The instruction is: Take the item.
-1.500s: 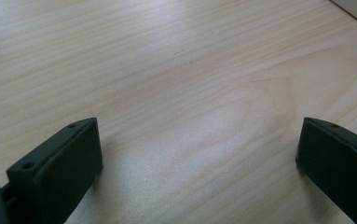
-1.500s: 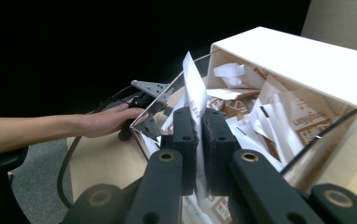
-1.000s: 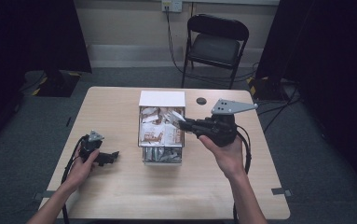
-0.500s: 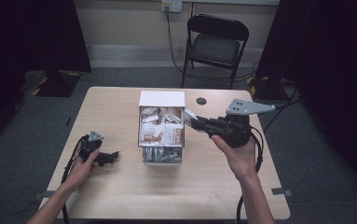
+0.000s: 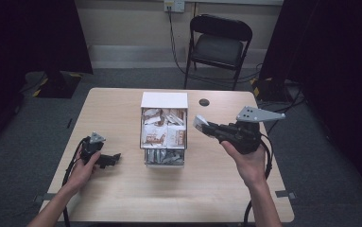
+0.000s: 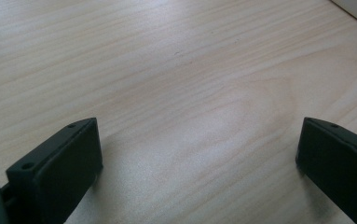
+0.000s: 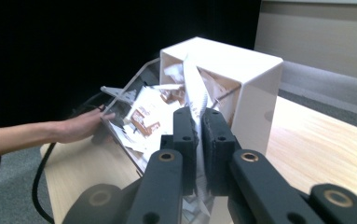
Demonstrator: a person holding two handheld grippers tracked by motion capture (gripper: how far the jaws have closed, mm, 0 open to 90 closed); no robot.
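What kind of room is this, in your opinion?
Probably a recording room or lab, not a home: black curtains hang at the sides, a folding chair stands behind one bare wooden table, and cables hang on the wall.

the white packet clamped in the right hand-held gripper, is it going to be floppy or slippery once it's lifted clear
The thin white paper packet is probably floppy: it stands as a narrow, slightly bent strip above the right hand-held gripper. It looks very light for its size, being flat like the packets heaped in the white open-front box. Slipping seems unlikely, since the jaws press it edge-on with barely any gap.

Dim room, lit tabletop (soft shadows)
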